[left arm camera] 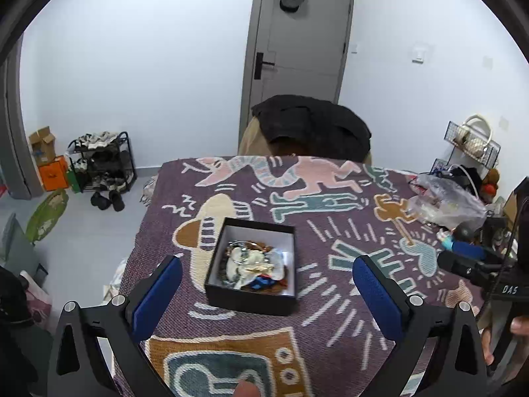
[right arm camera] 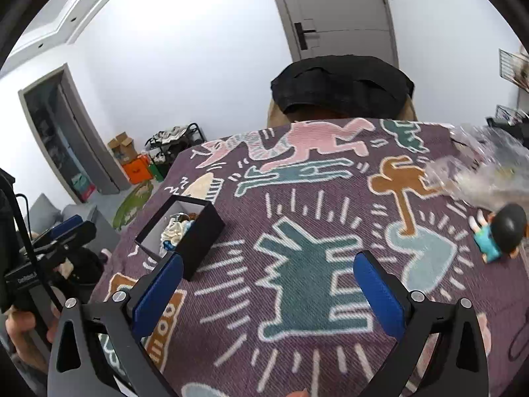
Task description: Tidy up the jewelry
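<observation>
Two grippers stand with jaws wide apart and empty above a patterned blanket (left arm camera: 330,198), where a small black box (left arm camera: 251,266) heaped with jewelry (left arm camera: 251,261) sits just ahead of the left gripper (left arm camera: 267,292), between its blue fingers. From the right gripper (right arm camera: 268,292) the same box (right arm camera: 185,238) lies off beyond its left finger. Its tangled contents look light, loose and easily snagged, so a single piece is best pinched at a free edge, while the stiff box seems safest gripped by one wall. Only the left view looks down into the box; only the right shows a small figurine (right arm camera: 499,235) lying beyond the right finger and the box's outer side.
</observation>
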Demonstrator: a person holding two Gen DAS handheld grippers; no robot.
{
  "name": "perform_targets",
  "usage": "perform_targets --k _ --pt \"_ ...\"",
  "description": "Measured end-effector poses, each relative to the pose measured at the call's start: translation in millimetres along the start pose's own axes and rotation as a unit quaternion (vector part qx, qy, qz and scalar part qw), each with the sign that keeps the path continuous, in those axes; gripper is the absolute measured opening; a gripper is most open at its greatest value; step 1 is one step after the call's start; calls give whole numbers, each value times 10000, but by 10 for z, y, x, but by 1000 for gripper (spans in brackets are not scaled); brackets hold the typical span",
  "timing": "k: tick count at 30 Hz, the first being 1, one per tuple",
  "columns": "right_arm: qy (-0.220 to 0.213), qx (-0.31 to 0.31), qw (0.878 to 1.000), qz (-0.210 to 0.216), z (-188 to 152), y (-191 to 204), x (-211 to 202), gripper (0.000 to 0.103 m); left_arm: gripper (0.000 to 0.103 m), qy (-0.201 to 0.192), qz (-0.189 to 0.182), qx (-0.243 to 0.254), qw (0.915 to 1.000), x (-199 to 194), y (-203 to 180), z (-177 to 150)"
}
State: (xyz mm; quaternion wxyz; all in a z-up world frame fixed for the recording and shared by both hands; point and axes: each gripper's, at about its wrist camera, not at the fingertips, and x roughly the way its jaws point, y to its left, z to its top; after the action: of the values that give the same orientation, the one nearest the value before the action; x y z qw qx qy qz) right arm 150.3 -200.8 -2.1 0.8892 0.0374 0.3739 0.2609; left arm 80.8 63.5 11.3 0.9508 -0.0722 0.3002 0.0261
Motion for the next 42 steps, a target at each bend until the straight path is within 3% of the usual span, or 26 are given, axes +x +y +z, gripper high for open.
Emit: perform_targets --k 10,21,30,42 --pt "-187 -32 9994 -295 -175 -126 -339 103 103 -274 -145 113 9995 -300 -193 -69" --pt "-328 -247 9986 -342 -341 -98 -680 103 103 -496 43 312 9983 -576 -384 -281" --pt "-420 -304 9978 -406 -470 -68 -790 103 103 -726 55 374 9966 -849 -361 -419" --pt "-559 -137 9977 -368 -469 -86 -824 103 103 -767 43 291 9966 -870 -343 -446"
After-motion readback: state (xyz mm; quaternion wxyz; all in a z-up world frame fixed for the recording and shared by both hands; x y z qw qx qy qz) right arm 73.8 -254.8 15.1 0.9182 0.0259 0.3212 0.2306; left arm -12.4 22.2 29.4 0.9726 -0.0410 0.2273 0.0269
